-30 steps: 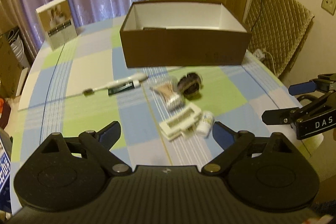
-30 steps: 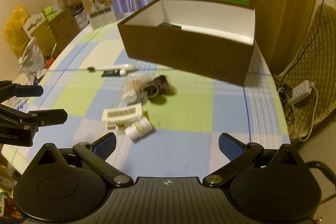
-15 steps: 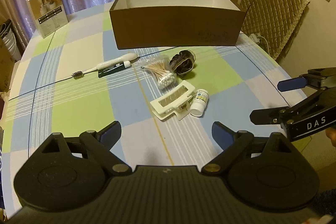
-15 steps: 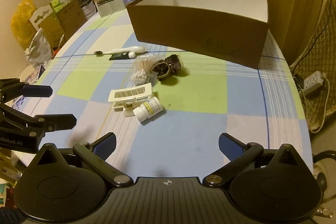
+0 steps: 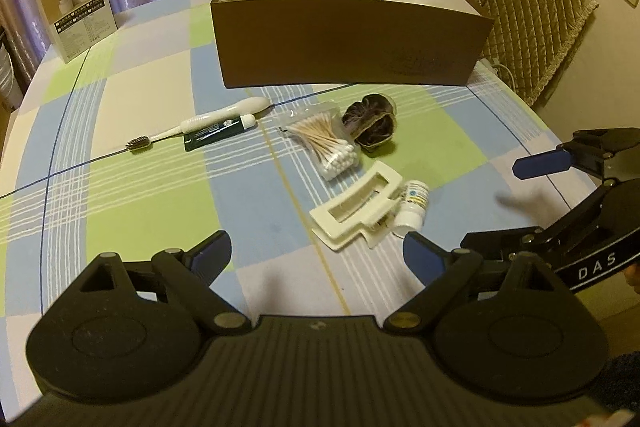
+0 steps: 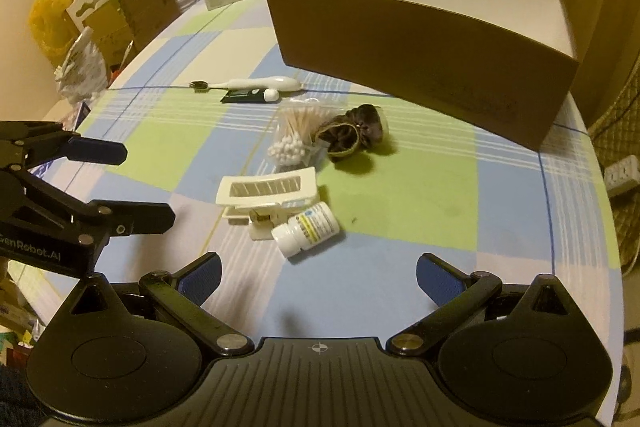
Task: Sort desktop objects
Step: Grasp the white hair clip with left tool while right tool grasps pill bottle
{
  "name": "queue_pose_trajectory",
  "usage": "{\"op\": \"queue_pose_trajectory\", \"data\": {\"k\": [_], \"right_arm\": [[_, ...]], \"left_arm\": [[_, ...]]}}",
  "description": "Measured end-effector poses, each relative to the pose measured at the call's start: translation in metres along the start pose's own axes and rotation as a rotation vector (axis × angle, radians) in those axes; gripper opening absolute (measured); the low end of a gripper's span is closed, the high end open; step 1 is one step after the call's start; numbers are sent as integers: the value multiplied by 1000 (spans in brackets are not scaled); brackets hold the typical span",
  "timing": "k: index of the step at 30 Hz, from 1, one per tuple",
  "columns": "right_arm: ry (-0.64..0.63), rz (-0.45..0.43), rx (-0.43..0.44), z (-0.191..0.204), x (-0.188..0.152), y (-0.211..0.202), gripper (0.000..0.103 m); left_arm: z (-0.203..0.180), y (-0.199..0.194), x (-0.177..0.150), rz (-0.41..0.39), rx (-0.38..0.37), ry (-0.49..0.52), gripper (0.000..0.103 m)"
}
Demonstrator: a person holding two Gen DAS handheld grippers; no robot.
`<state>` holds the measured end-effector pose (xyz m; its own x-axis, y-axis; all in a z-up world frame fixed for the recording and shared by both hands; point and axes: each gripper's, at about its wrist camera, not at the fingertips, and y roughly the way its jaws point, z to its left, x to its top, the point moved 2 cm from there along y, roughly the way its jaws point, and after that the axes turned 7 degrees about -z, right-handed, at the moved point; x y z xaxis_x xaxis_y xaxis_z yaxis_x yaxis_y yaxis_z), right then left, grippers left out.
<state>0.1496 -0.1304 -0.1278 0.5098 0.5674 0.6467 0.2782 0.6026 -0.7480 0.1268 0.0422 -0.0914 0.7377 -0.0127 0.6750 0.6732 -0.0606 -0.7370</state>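
Checked cloth in blue, green and white covers the tabletop [image 5: 132, 195], and above its near edge both the left tongs [image 5: 316, 247] and the right tongs [image 6: 318, 273] hang spread wide and empty. Nearest lie a white pill bottle [image 6: 306, 229] on its side touching a cream hair claw clip [image 6: 266, 193]; I judge the bottle the easiest first pick, best pinched across its body, clear of the clip. Beyond come the cotton swabs [image 5: 326, 145], a dark scrunchie [image 5: 372, 123], a toothbrush [image 5: 208, 121] and toothpaste tube [image 5: 218, 134], then the open brown box [image 5: 344, 49] toward the far edge.

Brown box [image 5: 344, 39] on blue-green checked tablecloth [image 5: 132, 195].
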Motion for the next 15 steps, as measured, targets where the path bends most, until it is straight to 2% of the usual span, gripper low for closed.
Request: {"op": "queue_pose_trajectory", "data": {"k": [11, 15], "right_arm": [[-25, 9, 37, 0, 5, 29, 99], [-33, 18, 53, 0, 5, 37, 90]], "left_arm": [[17, 20, 5, 28, -25, 6, 91], [22, 28, 6, 47, -26, 7, 91]]}}
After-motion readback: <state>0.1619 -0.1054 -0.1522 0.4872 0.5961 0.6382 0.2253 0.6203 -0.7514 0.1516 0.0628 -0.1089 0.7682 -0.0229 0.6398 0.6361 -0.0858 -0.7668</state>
